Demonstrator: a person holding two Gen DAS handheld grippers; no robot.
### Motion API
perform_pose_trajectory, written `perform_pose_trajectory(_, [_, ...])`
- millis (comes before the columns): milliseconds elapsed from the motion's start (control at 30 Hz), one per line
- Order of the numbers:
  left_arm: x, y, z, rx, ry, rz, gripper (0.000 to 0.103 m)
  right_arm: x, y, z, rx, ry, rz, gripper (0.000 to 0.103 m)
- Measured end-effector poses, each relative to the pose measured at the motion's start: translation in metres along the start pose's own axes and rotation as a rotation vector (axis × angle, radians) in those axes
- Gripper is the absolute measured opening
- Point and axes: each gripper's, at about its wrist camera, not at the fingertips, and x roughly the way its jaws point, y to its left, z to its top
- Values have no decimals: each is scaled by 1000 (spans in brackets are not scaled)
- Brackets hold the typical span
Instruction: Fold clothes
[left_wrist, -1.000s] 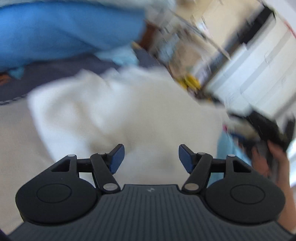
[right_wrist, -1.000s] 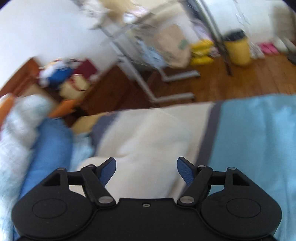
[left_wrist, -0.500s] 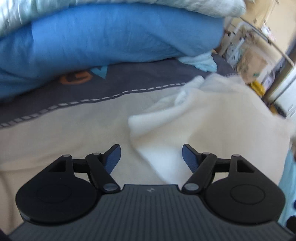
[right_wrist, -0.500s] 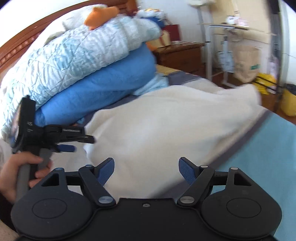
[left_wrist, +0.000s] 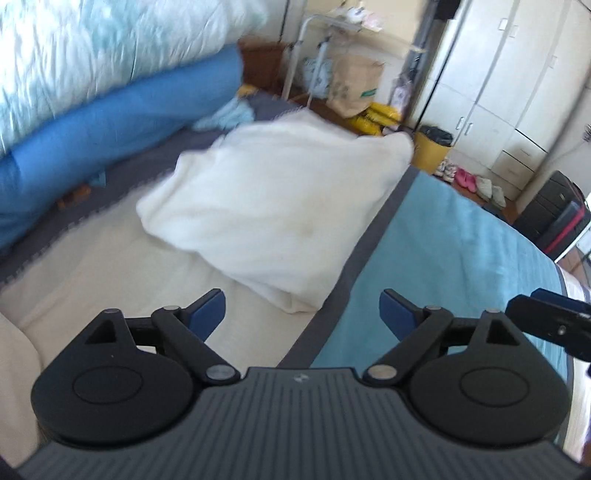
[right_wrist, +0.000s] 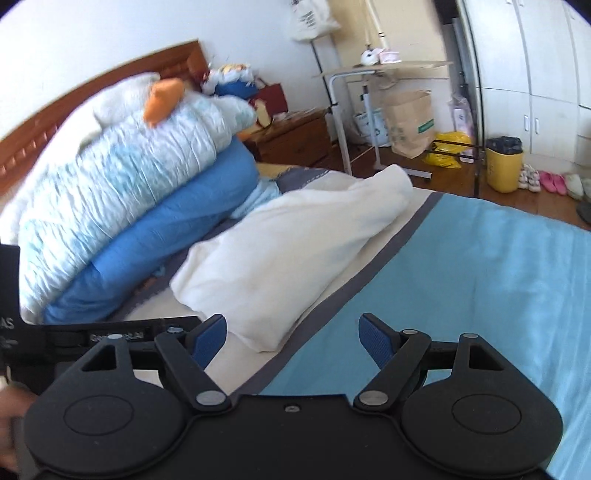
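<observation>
Both claws pulled back from cloth (left_wrist: 273, 206): left claw (left_wrist: 302, 309) and right claw (right_wrist: 292, 334) wide open, empty, touching nothing above bed (right_wrist: 480, 280).

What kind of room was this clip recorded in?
A bedroom, most likely in a home. There is a bed with a wooden headboard and piled quilts, a white wardrobe along the wall, and shoes on the wooden floor.
</observation>
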Motion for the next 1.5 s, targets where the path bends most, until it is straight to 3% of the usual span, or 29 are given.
perform_pose_trajectory(233, [-43, -31, -11, 75, -20, 20, 99, -47, -1, -20, 75, -63, -56, 87])
perform_pose_trajectory(533, [-71, -61, -30, 182, -34, -2, 100, -73, 12, -44, 65, -121, -171, 87])
perform_pose_trajectory(700, [-72, -76, -43, 234, -14, 52, 103, -74, 12, -58, 88, -114, -213, 87])
perform_pose_trajectory(900, [-63, -80, -47, 211, 42, 50, 103, -73, 8, -65, 112, -108, -265, 87])
perform_pose_trajectory(1067, [-60, -87, -51, 239, 6, 100, 103, -73, 5, -67, 119, -99, -296, 87])
perform_pose_trajectory(1500, [-59, -93, -55, 256, -16, 102, 103, -70, 2, -69, 128, -79, -307, 87])
